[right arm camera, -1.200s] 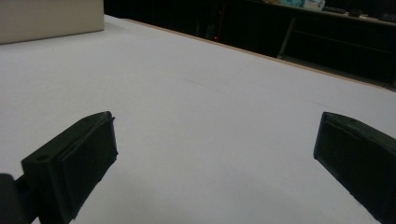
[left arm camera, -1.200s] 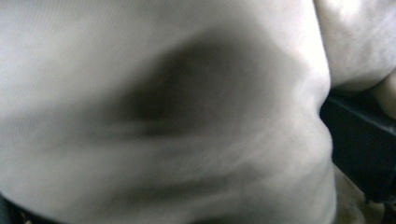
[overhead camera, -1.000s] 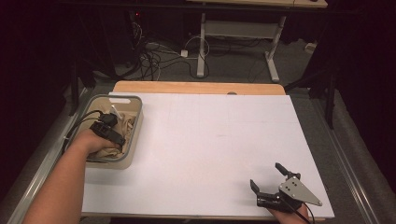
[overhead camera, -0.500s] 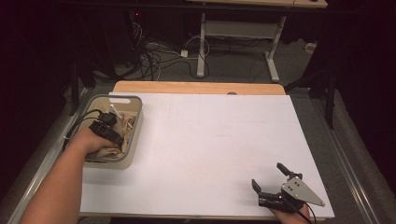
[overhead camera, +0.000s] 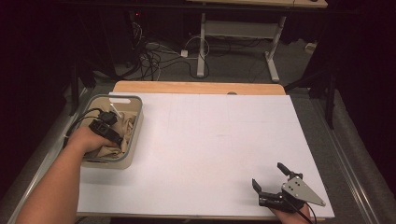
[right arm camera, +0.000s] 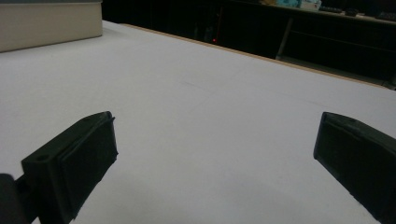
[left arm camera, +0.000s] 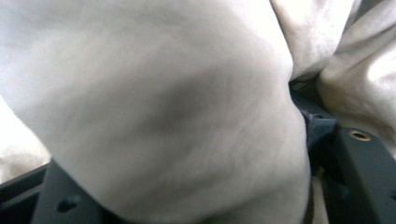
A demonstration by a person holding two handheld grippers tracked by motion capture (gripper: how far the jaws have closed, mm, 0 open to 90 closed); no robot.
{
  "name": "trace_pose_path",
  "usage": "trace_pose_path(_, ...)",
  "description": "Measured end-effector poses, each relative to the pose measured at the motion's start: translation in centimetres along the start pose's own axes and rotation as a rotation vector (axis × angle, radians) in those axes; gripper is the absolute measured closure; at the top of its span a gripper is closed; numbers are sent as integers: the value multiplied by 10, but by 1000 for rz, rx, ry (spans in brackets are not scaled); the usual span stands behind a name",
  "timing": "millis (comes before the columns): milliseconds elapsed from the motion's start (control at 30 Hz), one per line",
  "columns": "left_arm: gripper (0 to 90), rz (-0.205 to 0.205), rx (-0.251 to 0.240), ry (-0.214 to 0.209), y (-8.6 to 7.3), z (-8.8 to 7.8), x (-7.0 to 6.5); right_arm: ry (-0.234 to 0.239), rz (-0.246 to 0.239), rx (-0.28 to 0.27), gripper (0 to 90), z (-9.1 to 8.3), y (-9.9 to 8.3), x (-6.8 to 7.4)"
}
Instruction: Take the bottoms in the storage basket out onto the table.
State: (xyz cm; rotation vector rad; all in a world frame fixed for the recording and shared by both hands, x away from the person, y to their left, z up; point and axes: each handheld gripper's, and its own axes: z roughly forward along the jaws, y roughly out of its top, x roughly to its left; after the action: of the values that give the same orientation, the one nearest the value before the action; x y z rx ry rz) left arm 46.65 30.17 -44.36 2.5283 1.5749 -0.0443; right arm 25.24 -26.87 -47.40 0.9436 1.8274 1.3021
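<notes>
Grasp step: left tongs (overhead camera: 111, 122), jaws just closing, apparently pinch the beige cloth (left arm camera: 177, 121) inside the bin (overhead camera: 135, 135). Right tongs (overhead camera: 271, 179) rest wide on the worktop (overhead camera: 210, 149). Next: lift clear.

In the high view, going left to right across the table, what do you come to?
Left gripper pushed into the beige cloth in the grey bin → bare white tabletop → right gripper, jaws apart, near the front edge.
</notes>
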Motion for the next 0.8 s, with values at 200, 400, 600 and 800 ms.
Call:
trace_pose_path(200,394,18,-16,-7,-1,-3,0,-3,3,0,4,0,0,0)
trace_pose_path(400,410,31,-18,6,0,-7,-4,-2,5,-1,4,0,0,-1)
trace_pose_path(600,415,49,-25,14,-1,-10,-6,-4,3,-3,4,-1,0,-1)
trace_pose_path(800,419,71,-27,33,0,-13,-9,-6,4,-4,4,-2,1,-1)
